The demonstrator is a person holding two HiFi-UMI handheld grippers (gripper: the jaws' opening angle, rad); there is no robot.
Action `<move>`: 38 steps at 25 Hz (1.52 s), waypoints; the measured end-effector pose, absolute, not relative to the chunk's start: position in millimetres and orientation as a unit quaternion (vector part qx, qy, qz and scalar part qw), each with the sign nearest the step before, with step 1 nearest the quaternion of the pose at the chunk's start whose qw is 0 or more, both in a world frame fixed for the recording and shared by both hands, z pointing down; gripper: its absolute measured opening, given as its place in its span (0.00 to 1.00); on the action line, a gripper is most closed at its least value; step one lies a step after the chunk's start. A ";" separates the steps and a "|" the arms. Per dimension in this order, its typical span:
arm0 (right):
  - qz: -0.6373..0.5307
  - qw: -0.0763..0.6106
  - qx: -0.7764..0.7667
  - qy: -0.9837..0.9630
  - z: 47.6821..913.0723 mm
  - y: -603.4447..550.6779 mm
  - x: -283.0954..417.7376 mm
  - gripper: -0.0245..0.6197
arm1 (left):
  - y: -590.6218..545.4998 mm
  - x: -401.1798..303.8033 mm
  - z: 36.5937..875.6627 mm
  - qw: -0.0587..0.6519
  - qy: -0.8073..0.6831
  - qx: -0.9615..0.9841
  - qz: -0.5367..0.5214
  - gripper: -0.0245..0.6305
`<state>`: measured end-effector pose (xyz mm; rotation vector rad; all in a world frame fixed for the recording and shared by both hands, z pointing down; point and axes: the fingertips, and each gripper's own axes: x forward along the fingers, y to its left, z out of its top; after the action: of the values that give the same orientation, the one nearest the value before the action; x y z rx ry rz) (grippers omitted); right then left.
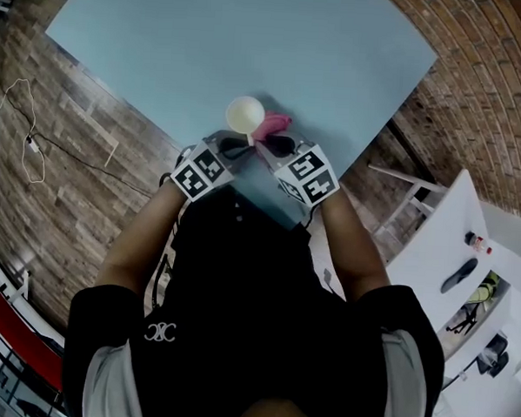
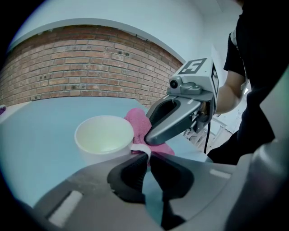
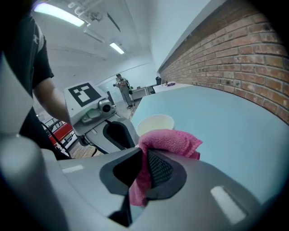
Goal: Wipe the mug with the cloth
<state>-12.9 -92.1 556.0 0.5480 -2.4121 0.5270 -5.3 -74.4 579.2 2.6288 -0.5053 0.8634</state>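
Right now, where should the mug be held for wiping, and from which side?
By its handle, from the person's side. The mug stands upright, handle toward the person; the left hand-held gripper is shut on it there, leaving rim and wall free for the cloth in the right hand-held gripper.

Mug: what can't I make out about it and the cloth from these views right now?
- Head view: the mug and cloth are too small to tell whether they touch.
- Left gripper view: the right gripper covers where cloth meets mug, and the left gripper cuts off the mug's base.
- Right gripper view: the cloth hides the mug's lower part.
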 end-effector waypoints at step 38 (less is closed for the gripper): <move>0.204 0.296 0.195 -0.913 559.4 -73.4 -33.1 0.10 | -66.2 -28.6 578.9 0.190 -0.075 0.917 0.342 0.10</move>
<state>-33.1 -73.4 559.4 0.5177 -2.4274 0.5432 -28.6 -66.2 578.9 2.5770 -0.2115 0.9610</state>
